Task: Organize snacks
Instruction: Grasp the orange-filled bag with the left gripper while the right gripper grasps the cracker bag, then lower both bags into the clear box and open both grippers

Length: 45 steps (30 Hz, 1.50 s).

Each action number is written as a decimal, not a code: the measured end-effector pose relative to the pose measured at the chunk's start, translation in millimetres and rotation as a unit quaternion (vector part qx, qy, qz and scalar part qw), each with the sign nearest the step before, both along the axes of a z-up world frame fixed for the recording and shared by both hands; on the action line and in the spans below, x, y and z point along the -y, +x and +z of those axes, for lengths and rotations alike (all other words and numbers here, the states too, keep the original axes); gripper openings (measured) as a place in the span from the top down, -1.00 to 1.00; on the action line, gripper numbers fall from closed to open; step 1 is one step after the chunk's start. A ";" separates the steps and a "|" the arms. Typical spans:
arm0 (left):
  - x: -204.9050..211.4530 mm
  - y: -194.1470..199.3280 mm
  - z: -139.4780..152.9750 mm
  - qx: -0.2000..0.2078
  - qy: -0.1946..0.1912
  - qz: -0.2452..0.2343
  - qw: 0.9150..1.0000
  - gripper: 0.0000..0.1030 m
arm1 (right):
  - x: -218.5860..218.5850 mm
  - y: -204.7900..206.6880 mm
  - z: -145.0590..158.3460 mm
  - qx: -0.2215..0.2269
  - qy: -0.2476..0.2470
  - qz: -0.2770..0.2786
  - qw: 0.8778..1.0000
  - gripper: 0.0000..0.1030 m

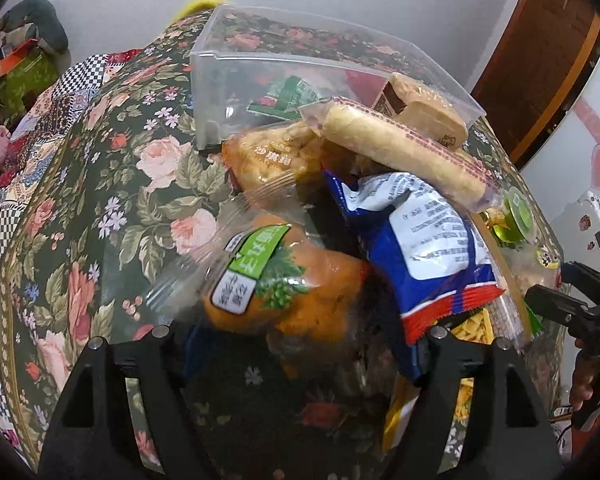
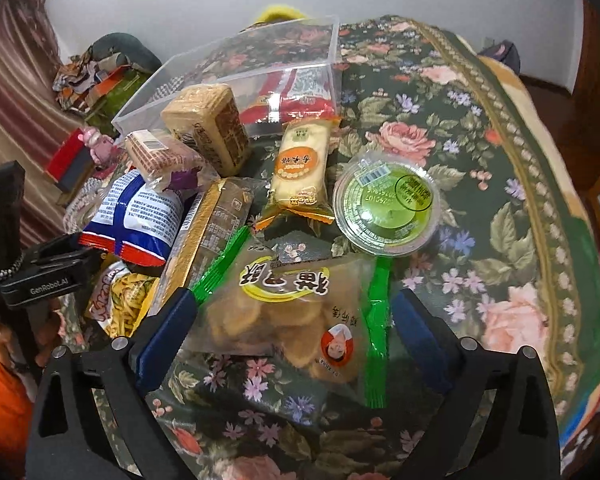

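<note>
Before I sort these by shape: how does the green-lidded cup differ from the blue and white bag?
The green-lidded cup is round, rigid, clear plastic; the blue and white bag is a soft, crinkled, opaque pouch. The cup sits alone on the tablecloth; the bag lies in the heap with other packets overlapping it. Both are still outside the clear bin.

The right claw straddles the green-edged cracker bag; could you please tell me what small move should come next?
Probably close the right claw on the cracker bag: it lies between the open fingers, still outside the bin.
</note>
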<state>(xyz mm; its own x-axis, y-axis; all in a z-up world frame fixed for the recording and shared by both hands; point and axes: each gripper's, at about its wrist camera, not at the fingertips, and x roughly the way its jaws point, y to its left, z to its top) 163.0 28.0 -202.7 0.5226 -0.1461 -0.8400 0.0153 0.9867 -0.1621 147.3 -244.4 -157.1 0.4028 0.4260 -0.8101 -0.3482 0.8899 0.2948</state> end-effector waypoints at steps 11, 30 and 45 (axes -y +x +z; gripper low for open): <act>0.7 -4.1 3.2 0.039 -0.003 -0.011 0.999 -0.02 | 1.4 0.2 0.8 0.005 0.015 0.004 1.000 -0.39; -31.2 -48.8 52.6 0.098 0.041 0.017 0.994 0.20 | 12.0 -4.7 28.8 0.058 -0.006 -0.007 0.998 0.07; -21.5 -32.7 111.9 0.162 0.031 0.004 0.986 0.20 | 3.3 16.7 82.5 0.135 0.008 -0.012 0.991 0.08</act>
<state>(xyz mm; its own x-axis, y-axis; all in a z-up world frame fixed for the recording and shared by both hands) 130.4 49.5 -90.8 0.7664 -0.0950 -0.6354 0.0495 0.9948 -0.0889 164.0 -247.6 -74.5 0.6144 0.4253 -0.6645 -0.3956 0.8948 0.2069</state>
